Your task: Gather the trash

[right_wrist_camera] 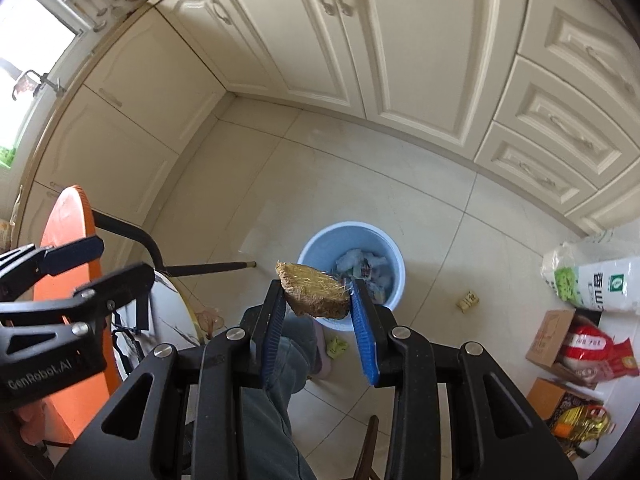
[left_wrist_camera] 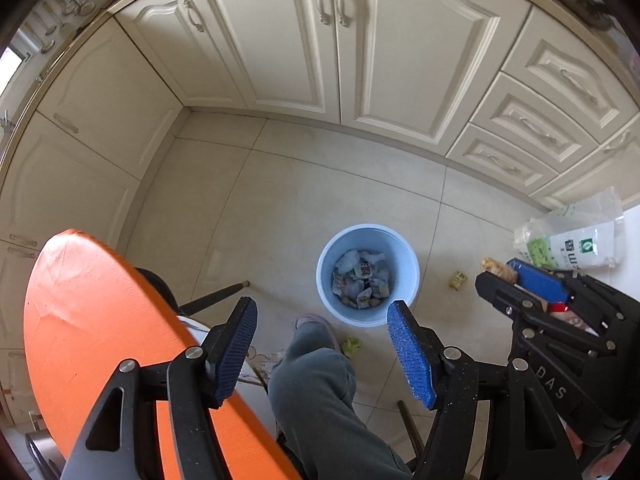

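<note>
A light blue bin (left_wrist_camera: 332,248) (right_wrist_camera: 312,246) holding crumpled wrappers stands on the tiled floor below both grippers. My left gripper (left_wrist_camera: 322,314) is open, nothing between its blue pads, above the bin's near rim. My right gripper (right_wrist_camera: 316,288) is shut on a brown fibrous scrubbing pad (right_wrist_camera: 314,292), held in the air just short of the bin. In the left wrist view the right gripper (left_wrist_camera: 516,276) shows at the right edge. A yellow scrap (left_wrist_camera: 458,280) (right_wrist_camera: 468,300) lies right of the bin, a green scrap (left_wrist_camera: 351,346) (right_wrist_camera: 335,346) near it.
An orange round tabletop (left_wrist_camera: 100,332) (right_wrist_camera: 66,224) sits at left with a dark chair leg (left_wrist_camera: 218,296) beneath. A person's trousered leg (left_wrist_camera: 316,376) and slipper (left_wrist_camera: 314,322) are by the bin. Cream cabinets (left_wrist_camera: 280,40) ring the floor. A white bag (right_wrist_camera: 600,276), boxes and an oil bottle (right_wrist_camera: 580,426) stand right.
</note>
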The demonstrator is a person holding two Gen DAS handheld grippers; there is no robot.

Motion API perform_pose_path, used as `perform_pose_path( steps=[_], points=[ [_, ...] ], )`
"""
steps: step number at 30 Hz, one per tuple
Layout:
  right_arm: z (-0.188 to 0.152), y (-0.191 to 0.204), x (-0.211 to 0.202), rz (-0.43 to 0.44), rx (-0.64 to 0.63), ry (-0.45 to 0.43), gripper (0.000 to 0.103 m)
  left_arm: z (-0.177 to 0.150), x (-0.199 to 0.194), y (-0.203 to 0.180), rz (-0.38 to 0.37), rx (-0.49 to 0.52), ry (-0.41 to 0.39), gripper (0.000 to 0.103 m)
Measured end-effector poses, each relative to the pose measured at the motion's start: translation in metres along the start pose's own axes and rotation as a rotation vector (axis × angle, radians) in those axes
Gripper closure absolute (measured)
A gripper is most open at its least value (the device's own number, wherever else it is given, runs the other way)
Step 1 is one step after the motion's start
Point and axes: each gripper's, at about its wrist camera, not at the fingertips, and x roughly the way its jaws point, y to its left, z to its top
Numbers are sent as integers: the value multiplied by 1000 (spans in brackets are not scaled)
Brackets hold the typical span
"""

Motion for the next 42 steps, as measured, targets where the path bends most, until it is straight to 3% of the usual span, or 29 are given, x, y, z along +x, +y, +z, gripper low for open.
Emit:
perform_pose_path(
  steps=[2,4,6,20,27,30,36,39,42],
  points=[
    [4,6,-2,13,-7,-5,60,-4,-2,6,-1,-13,-1,39],
    [6,9,-3,26,7,-9,26,-7,-6,12,-1,-22,-4,39],
    [6,8,-7,17,43,-37,18,-9,-11,17,-3,-32,-13,37],
    [-4,11,-16,18,55,-73,16,-31,-31,48,-31,-84,-14,37],
    [-17,35,-37,38,-41,-149,16,-74,-63,71,-35,-165,-62,37],
    [-33,50,-48,-19,-63,-220,15,-109,-82,84,-31,-207,-110,37],
    [-84,96,-70,-3,-207,-304,14,-208,-114,112,56,-334,-219,36],
    [-118,127,-80,-51,-279,-344,14,-263,-129,123,70,-404,-268,36],
    [-148,149,-88,-36,-316,-363,14,-313,-141,128,79,-443,-298,36]
  ],
)
